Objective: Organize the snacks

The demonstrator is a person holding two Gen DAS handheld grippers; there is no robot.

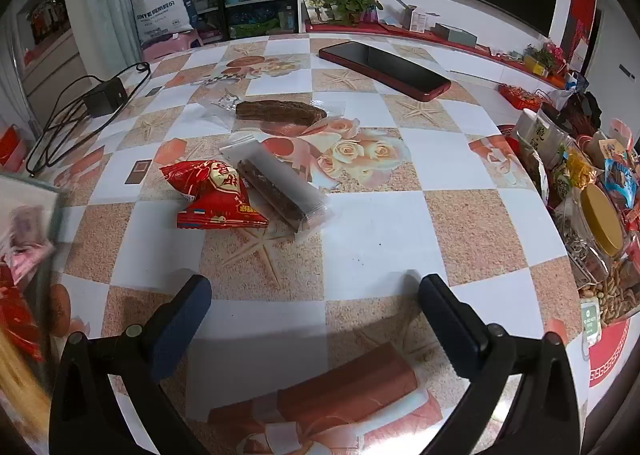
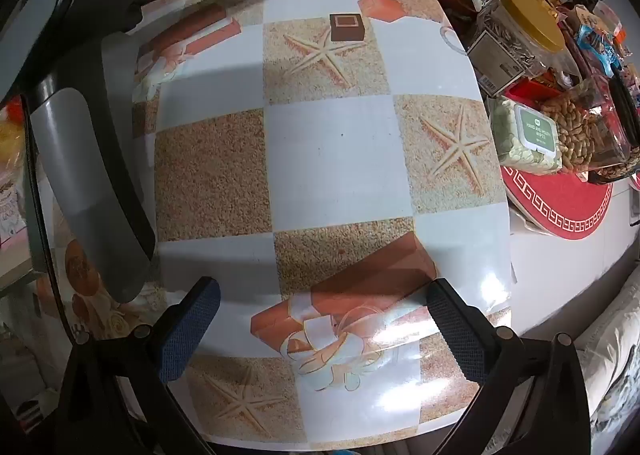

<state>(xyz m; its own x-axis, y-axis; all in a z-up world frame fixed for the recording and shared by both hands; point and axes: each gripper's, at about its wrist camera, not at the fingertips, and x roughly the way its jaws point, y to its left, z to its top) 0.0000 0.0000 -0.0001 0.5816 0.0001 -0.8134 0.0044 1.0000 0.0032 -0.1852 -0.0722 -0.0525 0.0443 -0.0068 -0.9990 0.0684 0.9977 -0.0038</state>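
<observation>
Your left gripper (image 1: pixel 316 291) and right gripper (image 2: pixel 324 307) gape wide, empty; red snack packet (image 1: pixel 216 195) lies ahead-left of the left, beside the clear-wrapped bar (image 1: pixel 280 187) angled away-left, so the left's nearer.

Phone (image 1: pixel 384 69), charger (image 1: pixel 105 97) — perhaps wipes (image 2: pixel 536 133) — on tablecloth (image 1: pixel 376 223).

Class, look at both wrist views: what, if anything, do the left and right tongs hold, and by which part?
Nothing is held. The left tongs and right tongs stand wide open over the table, nothing between them.
</observation>
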